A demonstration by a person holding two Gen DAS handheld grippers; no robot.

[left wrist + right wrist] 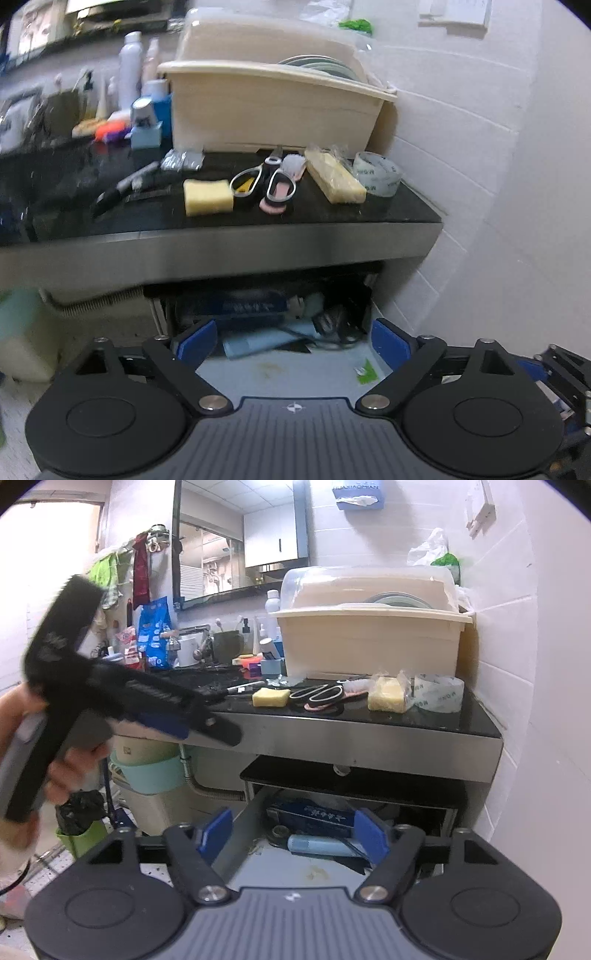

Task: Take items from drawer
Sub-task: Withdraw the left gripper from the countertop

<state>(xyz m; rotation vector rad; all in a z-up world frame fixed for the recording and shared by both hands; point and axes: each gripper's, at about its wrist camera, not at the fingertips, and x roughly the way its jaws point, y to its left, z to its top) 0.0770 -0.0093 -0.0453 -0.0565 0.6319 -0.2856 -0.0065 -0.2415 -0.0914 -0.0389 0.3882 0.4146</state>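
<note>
While both wrist cameras look toward the dark desk (pixel 461 720) against the white tiled wall, the left hand-held gripper (pixel 293 341) hangs with its blue fingers (pixel 197 341) spread wide and nothing between them, in front of the open drawer (pixel 295 365) under the desk; seen from the right wrist, this same tool sits at far left, gripped by the person's hand (pixel 66 768). On the desk, from left to right, lie a dark marker pen (pixel 125 184), a yellow sponge (pixel 207 196), a pair of scissors (pixel 264 181) resting over a pink-handled brush (pixel 280 192), a wrapped yellowish block (pixel 334 178) and a roll of clear tape (pixel 376 178) nearest the wall. Behind them stands a cream dish rack (pixel 369 642) with a clear lid and plates inside. Inside the drawer, toward its back, lie a dark blue box (pixel 314 818), a pale blue tube (pixel 321 843) and some black cable (pixel 338 319); its pale floor near the front is stained. The right hand-held gripper (pixel 293 836) is likewise spread and empty, poised just before the drawer.
</note>
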